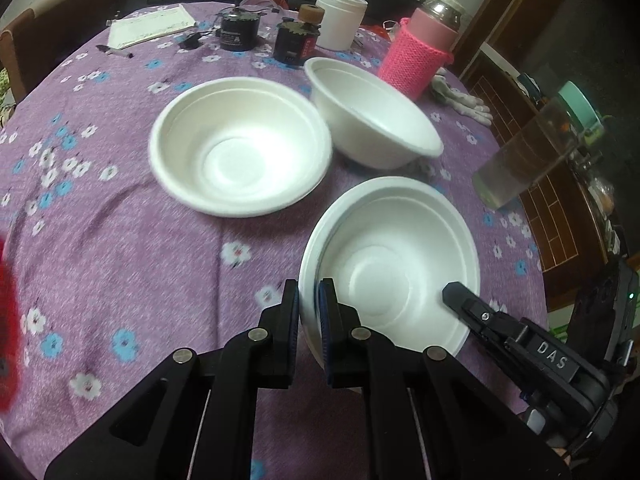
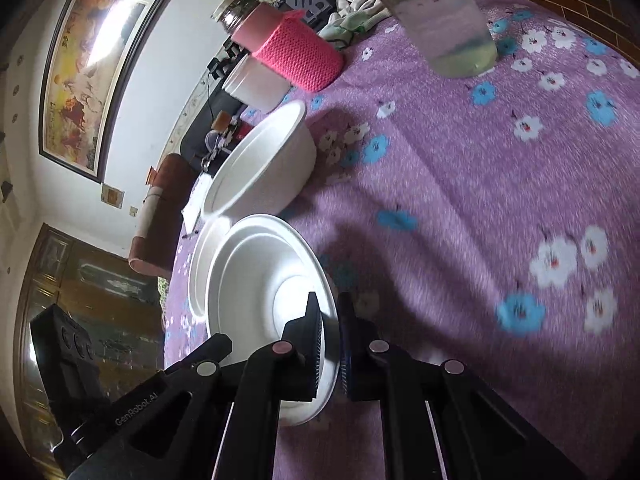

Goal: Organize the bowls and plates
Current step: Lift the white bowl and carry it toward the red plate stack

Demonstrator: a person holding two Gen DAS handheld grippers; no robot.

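Note:
Three white foam bowls are on the purple flowered tablecloth (image 1: 120, 240). My left gripper (image 1: 310, 312) is shut on the left rim of the nearest bowl (image 1: 392, 264). My right gripper (image 1: 454, 292) reaches in from the right onto the same bowl's opposite rim. In the right wrist view that gripper (image 2: 330, 332) is shut on the rim of this bowl (image 2: 256, 280). A second bowl (image 1: 240, 148) sits upright further left, its rim (image 2: 198, 268) showing behind the held one. The third bowl (image 1: 376, 116) (image 2: 264, 160) lies tilted at the back right.
A bottle in a pink knitted sleeve (image 1: 420, 52), a white jar (image 1: 340, 20), two black devices (image 1: 238, 30), a notepad (image 1: 152, 26) and white gloves (image 1: 460, 96) line the far side. A clear tumbler (image 1: 520, 156) stands near the table's right edge.

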